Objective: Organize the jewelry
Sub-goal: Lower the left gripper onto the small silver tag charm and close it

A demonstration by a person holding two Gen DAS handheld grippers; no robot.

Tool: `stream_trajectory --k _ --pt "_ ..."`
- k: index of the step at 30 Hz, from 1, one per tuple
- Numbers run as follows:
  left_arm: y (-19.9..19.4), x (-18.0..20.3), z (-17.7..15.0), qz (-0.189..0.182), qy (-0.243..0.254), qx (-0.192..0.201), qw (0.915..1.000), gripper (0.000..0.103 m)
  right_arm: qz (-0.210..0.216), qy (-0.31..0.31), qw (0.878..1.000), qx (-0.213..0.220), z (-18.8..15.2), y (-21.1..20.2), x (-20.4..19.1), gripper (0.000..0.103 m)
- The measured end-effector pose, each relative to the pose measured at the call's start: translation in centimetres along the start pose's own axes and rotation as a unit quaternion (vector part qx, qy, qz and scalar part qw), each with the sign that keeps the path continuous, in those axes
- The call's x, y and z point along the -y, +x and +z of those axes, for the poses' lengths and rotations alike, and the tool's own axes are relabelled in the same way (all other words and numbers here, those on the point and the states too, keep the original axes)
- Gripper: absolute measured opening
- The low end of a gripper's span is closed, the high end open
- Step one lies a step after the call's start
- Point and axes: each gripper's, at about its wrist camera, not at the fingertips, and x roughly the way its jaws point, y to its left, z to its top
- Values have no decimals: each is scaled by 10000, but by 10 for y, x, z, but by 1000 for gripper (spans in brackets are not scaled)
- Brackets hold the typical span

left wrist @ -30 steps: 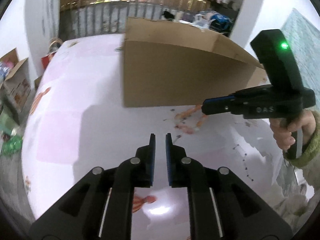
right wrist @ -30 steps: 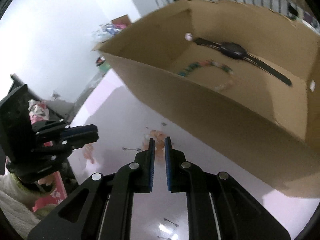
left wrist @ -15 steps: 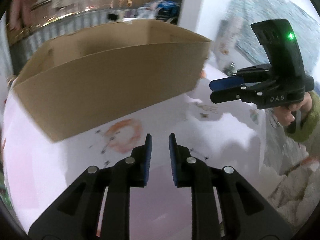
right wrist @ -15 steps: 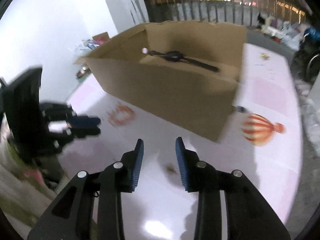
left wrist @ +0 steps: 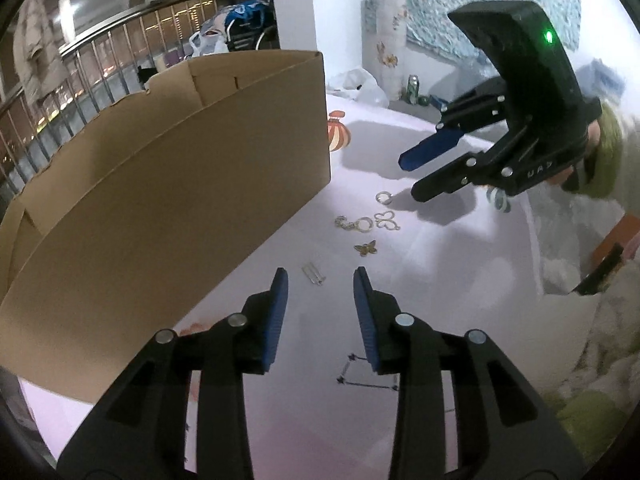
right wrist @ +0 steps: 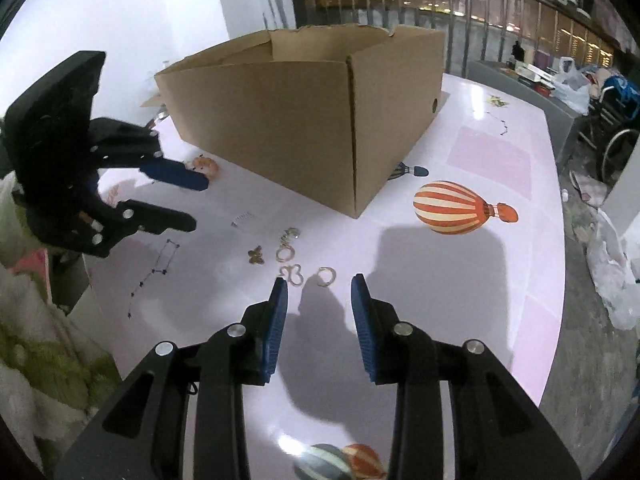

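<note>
Jewelry (right wrist: 289,254) loose on bench (right wrist: 500,272) nr box (right wrist: 304,120) corner | L tongs (left wrist: 320,292) just opened, R tongs (right wrist: 319,300) part-open, both empty | swung off box to pieces; pickup next, prob.

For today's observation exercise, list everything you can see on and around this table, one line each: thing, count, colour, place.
cardboard box: one, brown, open-topped, on the table behind the jewelry
table: one, pale pink with balloon prints
butterfly charm: one, gold, left of the cluster
single ring: one, gold, nearest the right claw
butterfly-outline piece: one, pale gold, beside the ring
ringed clasp piece: one, silver-gold, mid-cluster
small clips: count unclear, silver, near the box
left claw: black, blue pads, open, empty
right claw: black, blue pads, open, empty
</note>
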Motion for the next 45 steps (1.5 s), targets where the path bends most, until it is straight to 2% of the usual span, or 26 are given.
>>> stream_trajectory --k 6,11,18,20,29,31,45 --pt "8 -1 -1 8 167 -164 9997 31 135 -281 9995 -27 2 4 2 32" --pt "13 -3 -1 3 145 -257 9996 17 190 -427 9989 -41 4 9 3 31" --pt "21 0 2 17 169 -340 9993 13 247 -376 9990 -12 3 14 8 28" --pt "21 0 2 6 172 -340 9993 7 252 -390 9989 -24 2 14 9 28" --pt "17 -2 -2 34 255 -348 9991 4 221 -450 9987 -64 1 13 9 27" --pt "15 -3 -3 43 261 -346 9991 0 195 -482 9986 -57 0 13 9 27" --pt "7 2 -4 65 243 -209 9995 0 146 -497 9987 11 -1 5 9 27"
